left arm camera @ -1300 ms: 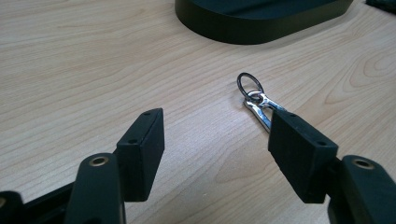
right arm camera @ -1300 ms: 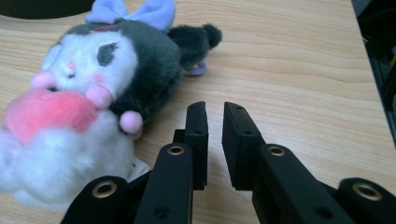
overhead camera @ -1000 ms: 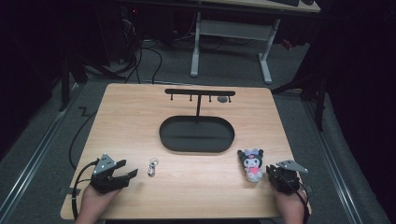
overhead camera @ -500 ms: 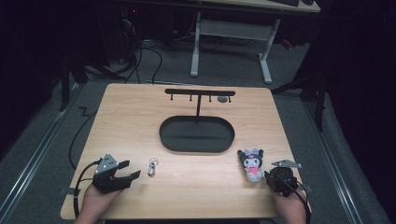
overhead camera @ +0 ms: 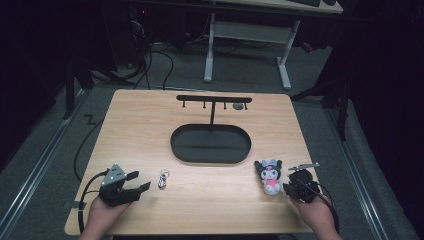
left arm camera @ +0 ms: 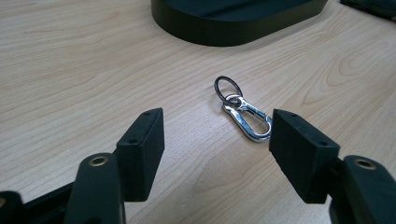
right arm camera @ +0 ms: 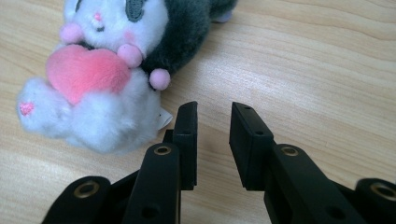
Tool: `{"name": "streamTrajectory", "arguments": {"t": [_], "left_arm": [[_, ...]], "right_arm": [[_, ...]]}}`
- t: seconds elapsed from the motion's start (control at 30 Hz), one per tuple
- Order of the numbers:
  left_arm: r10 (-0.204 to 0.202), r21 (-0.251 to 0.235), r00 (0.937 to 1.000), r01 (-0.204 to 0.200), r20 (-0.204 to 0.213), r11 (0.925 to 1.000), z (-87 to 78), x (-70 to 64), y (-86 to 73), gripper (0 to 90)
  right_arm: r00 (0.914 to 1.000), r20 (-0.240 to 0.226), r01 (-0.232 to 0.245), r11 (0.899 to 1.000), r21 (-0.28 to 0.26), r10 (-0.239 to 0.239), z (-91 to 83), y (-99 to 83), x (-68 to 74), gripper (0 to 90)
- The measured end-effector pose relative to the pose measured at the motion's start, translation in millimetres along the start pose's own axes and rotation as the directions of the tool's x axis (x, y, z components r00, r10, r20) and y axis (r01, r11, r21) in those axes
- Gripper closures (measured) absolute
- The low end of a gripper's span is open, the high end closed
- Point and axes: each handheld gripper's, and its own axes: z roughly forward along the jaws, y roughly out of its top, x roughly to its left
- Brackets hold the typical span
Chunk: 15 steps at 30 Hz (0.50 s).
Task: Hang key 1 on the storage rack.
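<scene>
right gripper (overhead camera: 294, 187) pulled back, one plush (overhead camera: 269, 176), one keyring (overhead camera: 163, 178)

Both handheld black tongs, the left tongs (overhead camera: 135, 182) and the right tongs (overhead camera: 289, 188), are matte plastic. Each jaw ends in a thick rectangular block with small screw holes, carried on a rounded link with a brass-ringed pivot. A grey three-cornered plate tops each, and a black cable loops behind.

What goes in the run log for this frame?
left tongs open, facing carabiner keyring | right tongs nearly closed, empty, beside plush toy | both on table
</scene>
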Motion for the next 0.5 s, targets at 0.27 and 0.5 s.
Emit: {"name": "streamTrajectory", "arguments": {"t": [0.27, 0.5], "left_arm": [[0.005, 0.002, 1.0, -0.005, -0.005, 1.0, 0.2, -0.7, -0.3, 36.1], [0.005, 0.002, 1.0, -0.005, -0.003, 1.0, -0.8, -0.2, -0.9, 36.1]], "right_arm": [[0.9982, -0.004, 0.06, 0.995, 0.081, -0.06, 1.0, 9.4, -1.4, 69.9], [0.9925, -0.024, 0.122, 0.979, 0.161, -0.12, 0.3, 18.9, 0.9, 66.3]]}}
